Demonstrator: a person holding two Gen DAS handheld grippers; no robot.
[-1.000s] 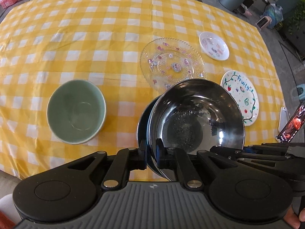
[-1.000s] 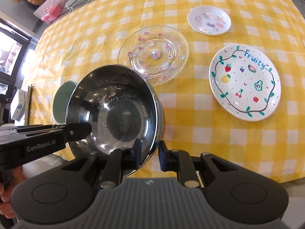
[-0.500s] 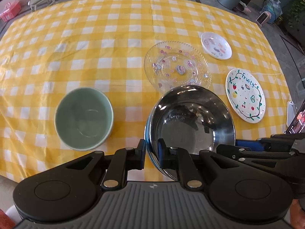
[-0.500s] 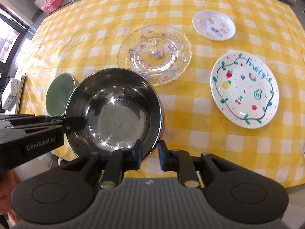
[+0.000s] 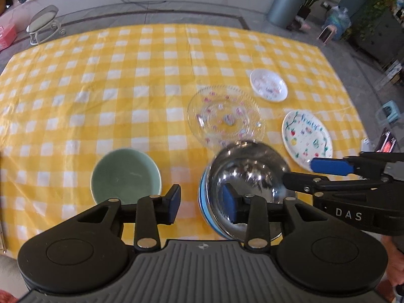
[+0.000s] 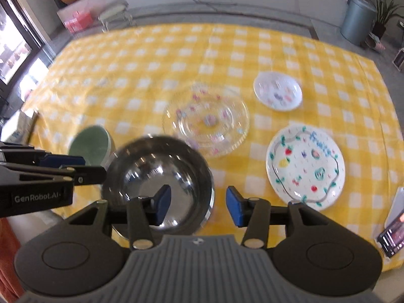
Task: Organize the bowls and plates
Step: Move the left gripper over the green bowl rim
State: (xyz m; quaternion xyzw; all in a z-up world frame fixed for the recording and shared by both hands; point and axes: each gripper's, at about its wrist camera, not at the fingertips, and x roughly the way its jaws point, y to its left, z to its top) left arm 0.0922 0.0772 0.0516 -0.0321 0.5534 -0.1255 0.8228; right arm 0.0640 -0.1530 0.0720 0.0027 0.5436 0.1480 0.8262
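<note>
Tongs [image 5: 202, 203] now released from bowl [image 5: 248, 171]

Both wrist views high above near table edge, facing across, sharing steel bowl [image 5: 248, 174] and plates

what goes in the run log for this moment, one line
left gripper: open | right gripper: open | steel bowl: on table, released | green bowl: beside it
</note>
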